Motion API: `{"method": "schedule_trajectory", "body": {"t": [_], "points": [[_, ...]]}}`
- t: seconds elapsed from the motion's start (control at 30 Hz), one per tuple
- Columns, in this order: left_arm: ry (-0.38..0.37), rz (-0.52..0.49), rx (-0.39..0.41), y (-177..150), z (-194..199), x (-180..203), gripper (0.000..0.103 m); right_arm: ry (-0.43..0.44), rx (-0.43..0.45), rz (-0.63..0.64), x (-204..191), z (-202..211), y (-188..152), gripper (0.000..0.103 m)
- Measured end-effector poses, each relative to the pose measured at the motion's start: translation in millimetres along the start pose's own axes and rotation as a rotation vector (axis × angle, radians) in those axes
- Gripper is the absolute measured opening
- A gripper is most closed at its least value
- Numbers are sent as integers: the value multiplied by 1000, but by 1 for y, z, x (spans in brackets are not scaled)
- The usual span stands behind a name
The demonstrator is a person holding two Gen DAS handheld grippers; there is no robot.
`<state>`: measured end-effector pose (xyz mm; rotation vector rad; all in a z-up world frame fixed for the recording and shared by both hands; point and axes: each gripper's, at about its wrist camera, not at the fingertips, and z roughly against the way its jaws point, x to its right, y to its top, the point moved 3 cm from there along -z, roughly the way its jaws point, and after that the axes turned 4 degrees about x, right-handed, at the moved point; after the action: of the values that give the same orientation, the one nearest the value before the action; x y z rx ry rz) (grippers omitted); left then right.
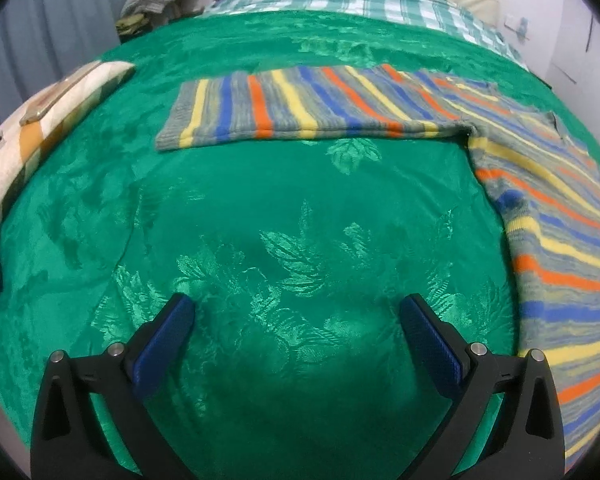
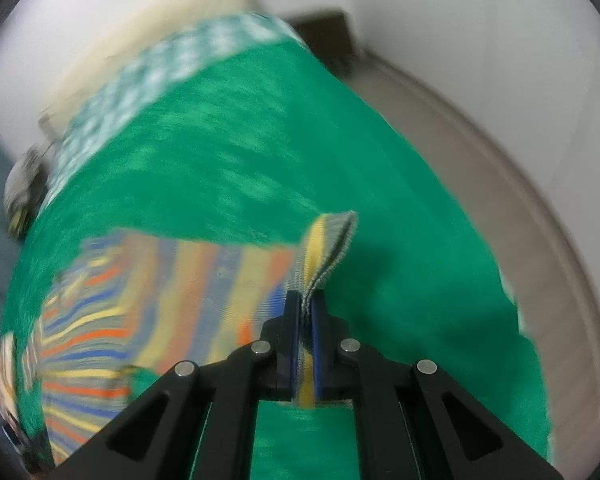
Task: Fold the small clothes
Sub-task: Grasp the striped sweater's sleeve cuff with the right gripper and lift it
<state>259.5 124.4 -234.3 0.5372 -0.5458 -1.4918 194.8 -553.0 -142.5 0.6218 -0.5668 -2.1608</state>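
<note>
A: Where does the striped sweater (image 1: 320, 104) lie?

B: On the green bedspread (image 1: 260, 240), ahead of the left gripper (image 1: 296, 324) and running off to its right. One sleeve lies flat across the far side. The right gripper (image 2: 306, 308) has the other cuff (image 2: 332, 240) pinched between closed jaws, with the knit edge standing up just past the tips.

A: Why grip the cuff?

B: Probably so the sleeve can be carried over the body for a fold. The left gripper's jaws stand wide apart with nothing between them, over bare spread, likely waiting to pin or take a corner.

A: What is unclear?

B: The right view is blurred, so the sweater's outline is vague. The left view cuts off the body at its right edge. The objects on the pillow (image 1: 60, 112) to the far left cannot be identified.
</note>
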Motion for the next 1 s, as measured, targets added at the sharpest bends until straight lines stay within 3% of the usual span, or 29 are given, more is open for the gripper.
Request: {"method": "schedule_trajectory", "body": {"t": [0.13,0.23,0.3,0.33,0.37,0.4,0.47,0.63,0.77,0.93,1.0], "points": [[-6,5,15,0,-5,-2,103,194,45,144,-117,39,23,5],[-6,2,26,-1,-5,-1,103,357,-3,173,-206,29,22,6],[-11,6,36,-3,-4,-2,103,473,-34,136,-250,11,14,13],[-13,9,39,-3,-5,-2,103,537,-77,114,-269,-2,6,38],[-17,11,43,-3,-5,-2,103,579,-128,90,-280,-14,-5,70],[-17,12,44,-4,-5,-2,103,617,-176,47,-290,-24,-16,74],[-15,12,48,-5,-5,-2,103,627,-185,26,-289,-27,-27,73],[6,4,53,-6,-5,1,103,514,-172,92,-245,-22,-47,73],[7,4,54,-7,-4,1,103,234,-100,226,-176,-25,-73,74],[18,3,42,-6,-4,2,103,-9,9,339,-101,-17,-133,75],[13,4,18,-5,-2,2,103,-82,49,363,-78,-22,-160,86]]}}
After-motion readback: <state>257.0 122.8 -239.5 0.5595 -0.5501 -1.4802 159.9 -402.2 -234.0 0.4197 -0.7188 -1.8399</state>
